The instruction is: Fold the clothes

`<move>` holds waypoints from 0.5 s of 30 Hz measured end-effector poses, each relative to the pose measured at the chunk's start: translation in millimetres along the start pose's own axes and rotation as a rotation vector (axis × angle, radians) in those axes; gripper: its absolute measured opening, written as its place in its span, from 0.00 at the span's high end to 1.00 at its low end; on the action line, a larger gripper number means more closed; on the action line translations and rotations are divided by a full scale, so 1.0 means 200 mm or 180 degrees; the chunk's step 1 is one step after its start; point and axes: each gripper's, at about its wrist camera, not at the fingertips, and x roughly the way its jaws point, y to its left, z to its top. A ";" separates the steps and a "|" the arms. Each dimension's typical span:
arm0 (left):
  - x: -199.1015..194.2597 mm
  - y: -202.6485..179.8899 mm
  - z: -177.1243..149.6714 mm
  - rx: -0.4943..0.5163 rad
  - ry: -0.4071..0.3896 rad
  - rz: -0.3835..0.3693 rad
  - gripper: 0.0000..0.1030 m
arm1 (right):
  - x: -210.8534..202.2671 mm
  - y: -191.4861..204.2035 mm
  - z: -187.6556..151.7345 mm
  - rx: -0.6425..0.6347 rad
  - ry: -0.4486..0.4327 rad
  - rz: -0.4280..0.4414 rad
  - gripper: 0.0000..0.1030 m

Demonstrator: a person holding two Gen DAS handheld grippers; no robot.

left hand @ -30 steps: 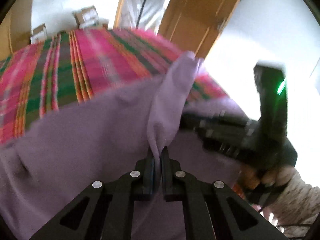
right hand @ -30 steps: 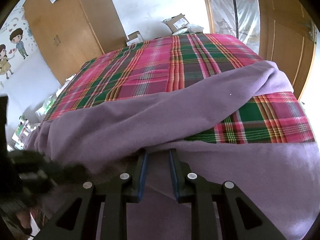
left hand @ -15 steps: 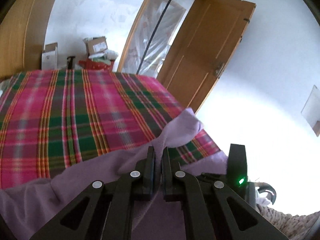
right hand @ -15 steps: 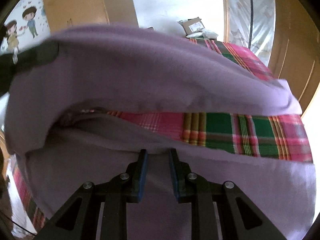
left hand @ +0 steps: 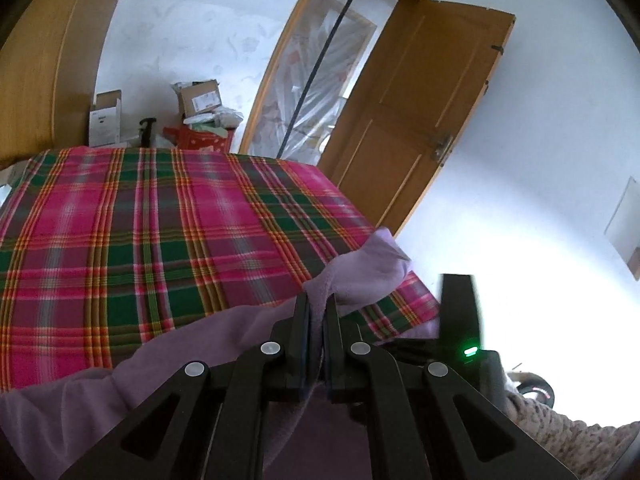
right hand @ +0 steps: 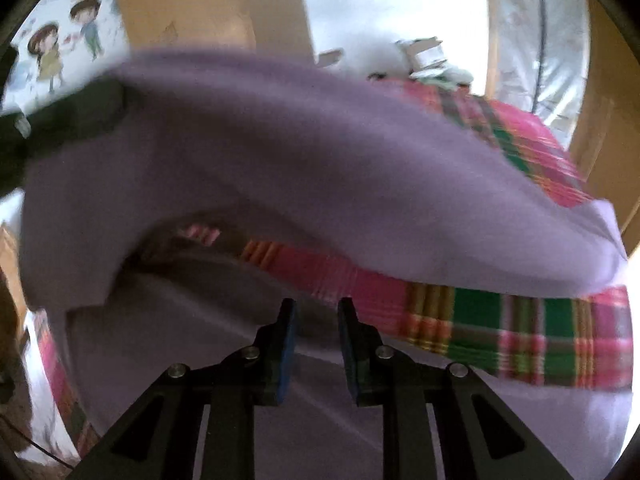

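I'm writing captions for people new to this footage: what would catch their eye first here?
First, the bright pink-and-green plaid bedspread filling the middle of the left wrist view. Next, the purple garment, lifted in a blurred arc across the right wrist view, a fold of it pinched in the left gripper. The right gripper points at the cloth with a gap between its fingers.

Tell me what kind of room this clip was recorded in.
Most likely a home bedroom: a bed under a pink-and-green plaid cover, an open wooden door, a tall wooden wardrobe and cartoon children wall stickers. Both grippers work a purple fleece garment.
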 end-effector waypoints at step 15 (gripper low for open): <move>0.01 0.03 0.00 -0.0069 -0.0004 -0.0047 0.95 | 0.06 0.07 0.00 -0.0537 0.0058 -0.0167 0.96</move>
